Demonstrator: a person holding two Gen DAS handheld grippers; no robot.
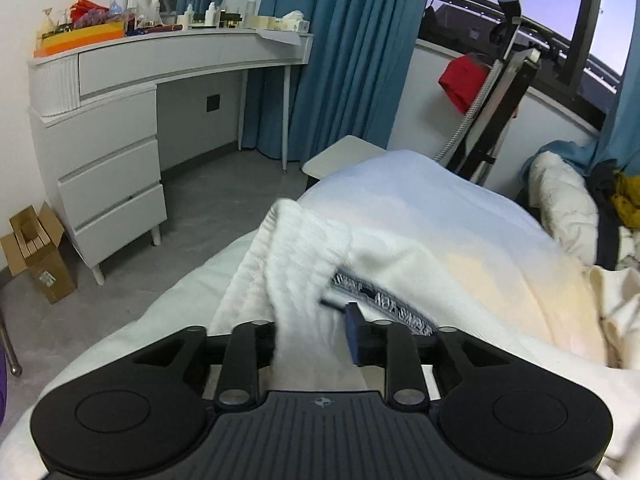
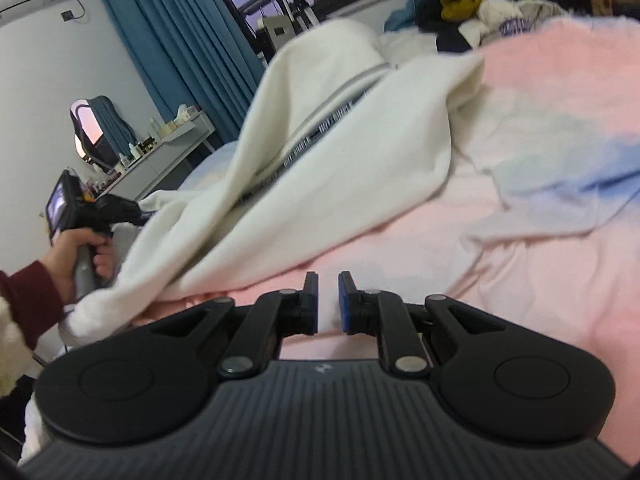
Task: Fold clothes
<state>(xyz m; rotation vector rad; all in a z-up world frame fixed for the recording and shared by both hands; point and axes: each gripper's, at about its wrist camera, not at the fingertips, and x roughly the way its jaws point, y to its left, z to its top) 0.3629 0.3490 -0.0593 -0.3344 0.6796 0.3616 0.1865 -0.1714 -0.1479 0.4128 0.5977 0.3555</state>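
A white knit sweater (image 1: 304, 248) with a dark lettered band (image 1: 384, 304) lies on the bed's pastel cover (image 1: 460, 208). Its ribbed cuff hangs loose between the jaws of my left gripper (image 1: 314, 332), which stand apart. The cloth hides the left finger, while the blue right pad (image 1: 354, 332) shows beside it. In the right wrist view the sweater (image 2: 340, 128) rises in a ridge over the pink cover (image 2: 540, 280). My right gripper (image 2: 328, 300) is shut on a thin pale fold of cloth low on the bed. A hand (image 2: 76, 248) holds the left gripper at the far left.
A white dressing table (image 1: 160, 60) with bottles stands at the left, with a cardboard box (image 1: 36, 256) on the floor beside it. A small side table (image 1: 344, 156) and a black stand (image 1: 492, 112) sit past the bed's end. Piled clothes (image 2: 480, 4) lie along the far side.
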